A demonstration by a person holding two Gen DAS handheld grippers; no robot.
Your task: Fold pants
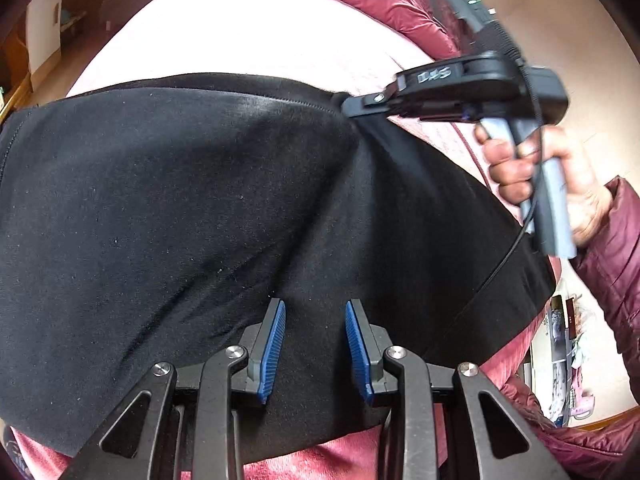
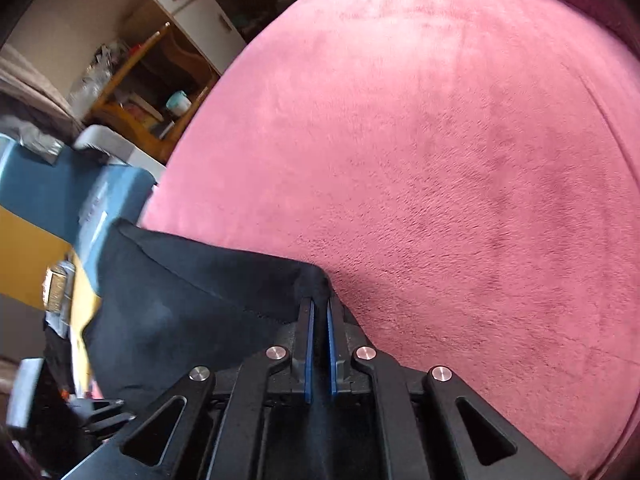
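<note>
My right gripper has its jaws clenched on a corner of the pants; my left gripper hovers released above them. They lie mostly spread on the bed, so I judge the folding barely begun.

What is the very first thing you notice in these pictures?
The big black pants spread across the pink bed cover, filling most of the left wrist view. At their far corner, the right tongs are shut on the pants' edge, worked by a hand in a dark red sleeve. Nearer, the left tongs hang over the cloth with blue pads apart.
</note>
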